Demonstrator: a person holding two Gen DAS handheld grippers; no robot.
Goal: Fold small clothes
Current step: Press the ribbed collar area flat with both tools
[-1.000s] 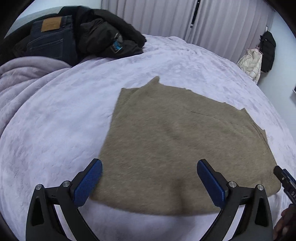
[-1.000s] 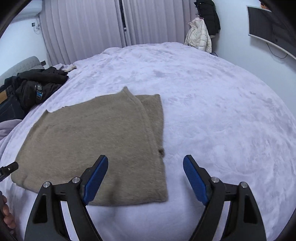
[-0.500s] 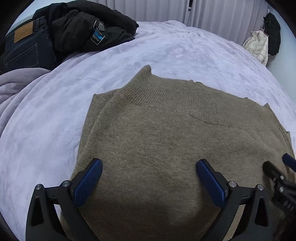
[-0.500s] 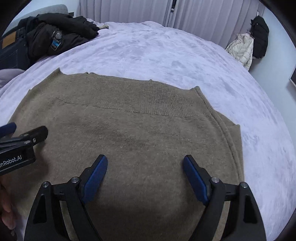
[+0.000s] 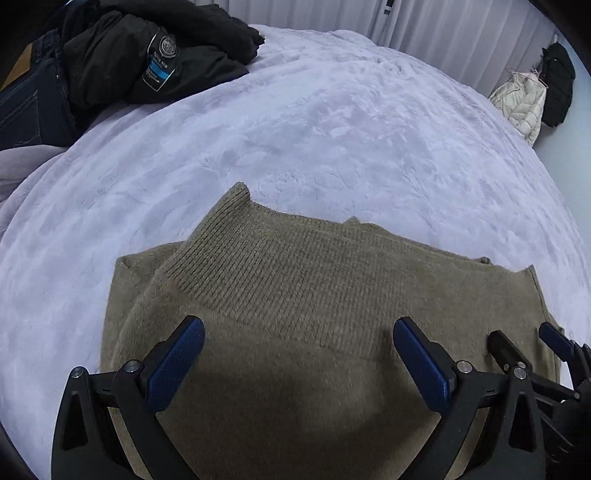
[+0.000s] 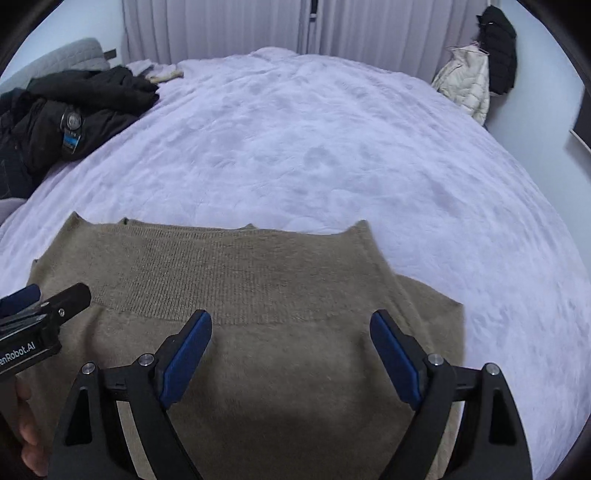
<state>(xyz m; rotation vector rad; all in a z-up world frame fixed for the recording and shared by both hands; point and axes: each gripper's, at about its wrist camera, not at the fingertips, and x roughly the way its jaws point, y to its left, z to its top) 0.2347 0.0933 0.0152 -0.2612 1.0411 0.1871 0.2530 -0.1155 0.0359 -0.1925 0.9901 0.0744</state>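
Observation:
A tan knitted sweater (image 5: 295, 302) lies flat and partly folded on the pale lilac bedspread (image 5: 332, 129), its ribbed band at the far edge. My left gripper (image 5: 298, 354) hovers over the sweater's left half, open, nothing between its blue pads. My right gripper (image 6: 291, 350) hangs over the right half of the sweater (image 6: 258, 295), open as well and holding nothing. In the left wrist view the right gripper's tips (image 5: 524, 347) show at the right edge. In the right wrist view the left gripper (image 6: 44, 310) shows at the left edge, above a hand (image 6: 29, 435).
A pile of black clothing (image 5: 155, 55) and dark jeans (image 5: 26, 103) lies at the bed's far left. A cream puffer jacket (image 6: 465, 85) and a black garment (image 6: 498, 48) hang at the far right wall. Pleated curtains (image 6: 240, 29) close the back.
Both grippers have travelled forward over the sweater, from its near edge to just short of the ribbed band. The right gripper has swung from the sweater's right edge to above it.

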